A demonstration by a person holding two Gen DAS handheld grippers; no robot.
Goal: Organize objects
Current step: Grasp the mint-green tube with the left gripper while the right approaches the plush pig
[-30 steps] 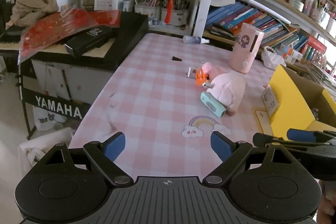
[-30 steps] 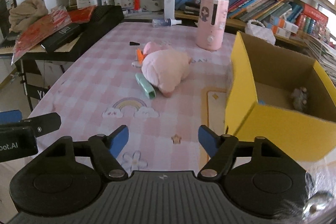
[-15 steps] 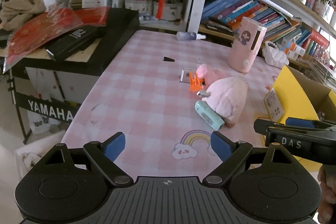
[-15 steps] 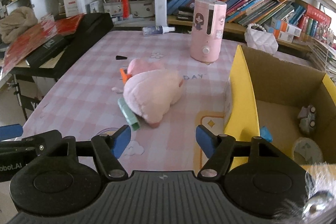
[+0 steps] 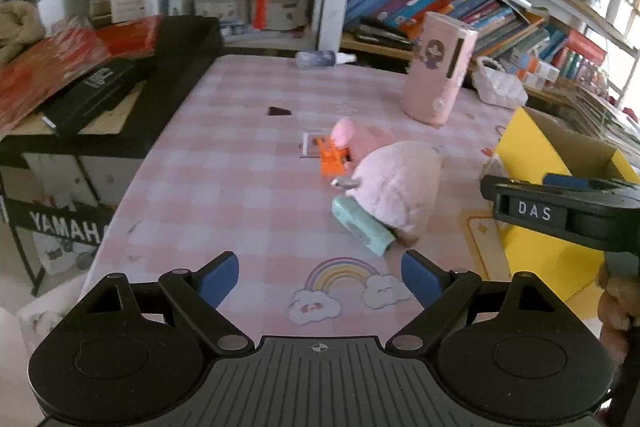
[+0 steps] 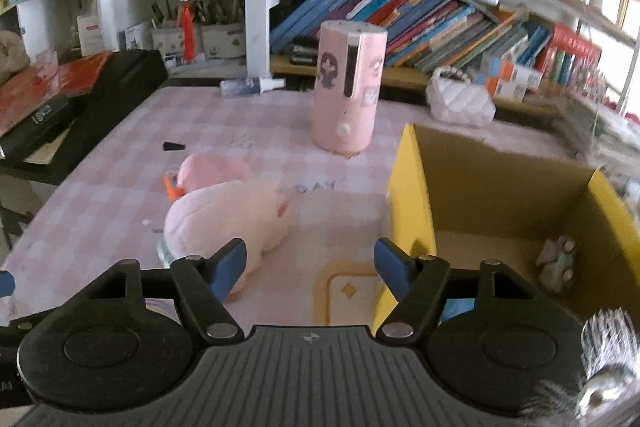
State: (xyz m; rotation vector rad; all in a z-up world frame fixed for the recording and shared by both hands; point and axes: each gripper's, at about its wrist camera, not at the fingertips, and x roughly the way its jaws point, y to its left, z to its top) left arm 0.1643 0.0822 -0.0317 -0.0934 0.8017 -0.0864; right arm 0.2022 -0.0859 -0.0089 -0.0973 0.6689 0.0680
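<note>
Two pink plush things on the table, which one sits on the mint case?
The larger pale pink plush, nearer the gripper, overlaps the mint case. The smaller, deeper pink plush lies behind it, beside the orange toy.

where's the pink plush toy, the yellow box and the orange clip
pink plush toy (image 5: 396, 183), left wrist view, middle of its fluffy body
yellow box (image 6: 410, 203), right wrist view, its near left wall
orange clip (image 5: 331, 159), left wrist view, its orange body

Pink checked table; crowded bookshelves behind; Yamaha keyboard at left.
</note>
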